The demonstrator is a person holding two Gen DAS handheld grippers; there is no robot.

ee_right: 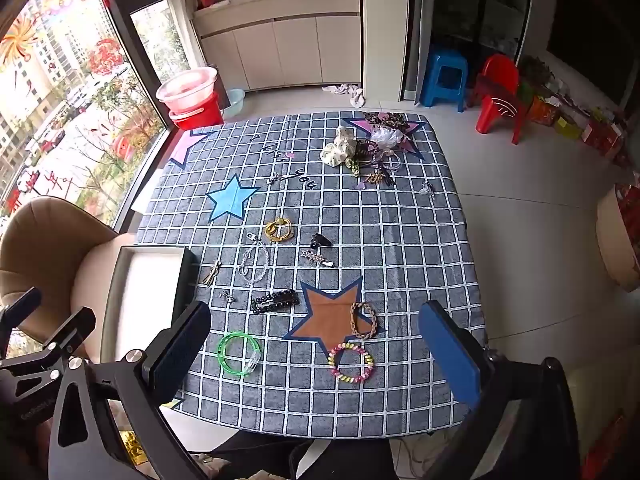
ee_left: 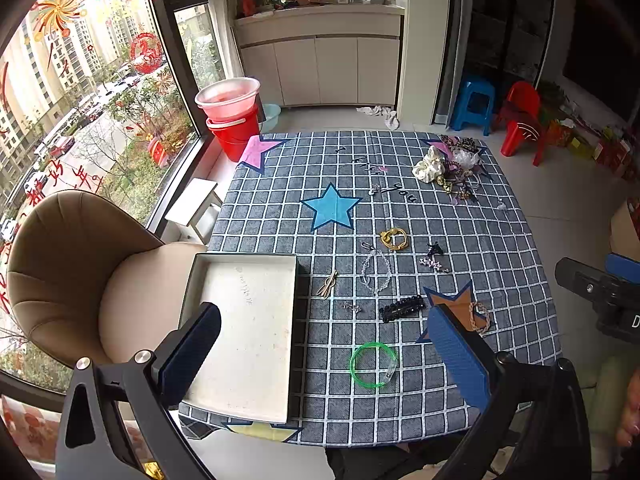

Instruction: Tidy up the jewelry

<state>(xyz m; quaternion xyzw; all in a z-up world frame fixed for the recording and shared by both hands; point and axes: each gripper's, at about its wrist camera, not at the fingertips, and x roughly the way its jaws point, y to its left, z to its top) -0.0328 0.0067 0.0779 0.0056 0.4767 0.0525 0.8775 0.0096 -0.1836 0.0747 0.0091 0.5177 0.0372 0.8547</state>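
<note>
Jewelry lies loose on a grey checked tablecloth (ee_left: 500, 248): a green bangle (ee_left: 373, 364) (ee_right: 238, 353), a black hair clip (ee_left: 402, 308) (ee_right: 275, 301), a clear bead bracelet (ee_left: 376, 272) (ee_right: 254, 264), a yellow ring piece (ee_left: 394, 239) (ee_right: 279, 230), a braided brown bracelet (ee_right: 363, 320) and a pastel coil bracelet (ee_right: 351, 362). An empty white box (ee_left: 244, 336) (ee_right: 144, 292) sits at the table's left edge. My left gripper (ee_left: 326, 356) hovers open above the box and the bangle. My right gripper (ee_right: 316, 356) hovers open over the near bracelets, holding nothing.
A heap of scrunchies and hair ties (ee_left: 448, 164) (ee_right: 368, 148) lies at the far right corner. A tan chair (ee_left: 80, 272) stands left of the table by the window. Red buckets (ee_left: 232, 116), a blue stool (ee_right: 446, 76) and a red child's chair (ee_right: 500, 92) stand on the floor beyond.
</note>
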